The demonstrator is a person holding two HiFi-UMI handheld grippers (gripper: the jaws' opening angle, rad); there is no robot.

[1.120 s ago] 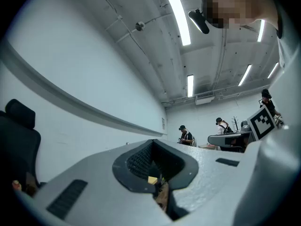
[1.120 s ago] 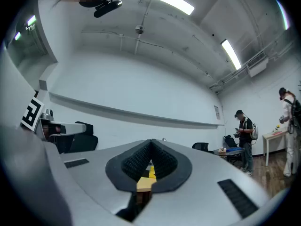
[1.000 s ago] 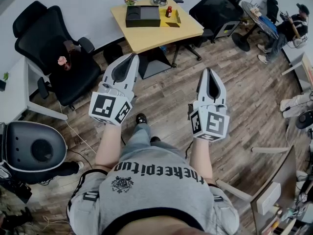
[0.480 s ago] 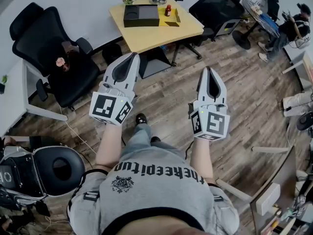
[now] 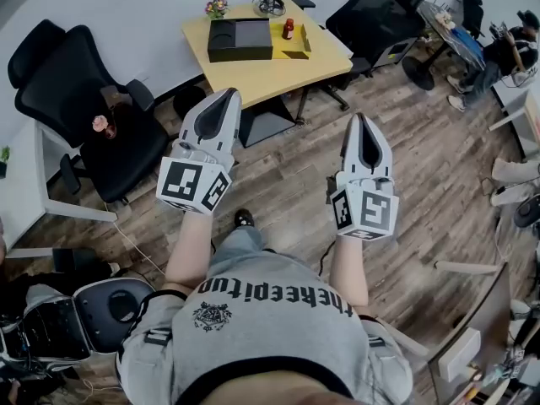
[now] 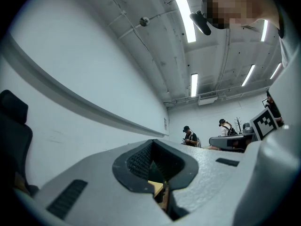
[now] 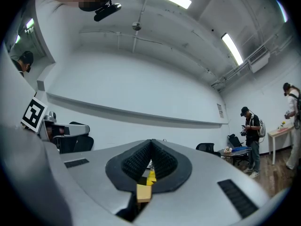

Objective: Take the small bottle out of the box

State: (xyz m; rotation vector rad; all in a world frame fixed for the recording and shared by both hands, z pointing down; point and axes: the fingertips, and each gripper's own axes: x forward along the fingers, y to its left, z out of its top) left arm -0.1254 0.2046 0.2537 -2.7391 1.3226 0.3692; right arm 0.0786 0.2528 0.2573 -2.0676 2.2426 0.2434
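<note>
A small red-brown bottle [image 5: 288,29] stands upright in a flat yellow box [image 5: 292,47] on the yellow table [image 5: 278,74], far ahead in the head view. Just left of it lies a black box [image 5: 240,39]. My left gripper [image 5: 228,96] and right gripper [image 5: 361,120] are held at chest height over the wooden floor, both pointing toward the table and well short of it. Both are shut with nothing between the pads. In the left gripper view the left gripper [image 6: 153,143] is closed tip to tip; the right gripper [image 7: 151,143] looks the same in the right gripper view.
A black office chair [image 5: 93,99] stands left of the table and another [image 5: 371,15] at its right. A flower pot [image 5: 217,8] and a lamp base [image 5: 271,5] sit at the table's back edge. A black-and-white wheeled device [image 5: 101,315] is at lower left. A person [image 5: 506,53] sits far right.
The table has drawn slightly nearer and shifted left in the head view. The wheeled device at lower left has moved rightward. Both grippers keep the same pose, still shut.
</note>
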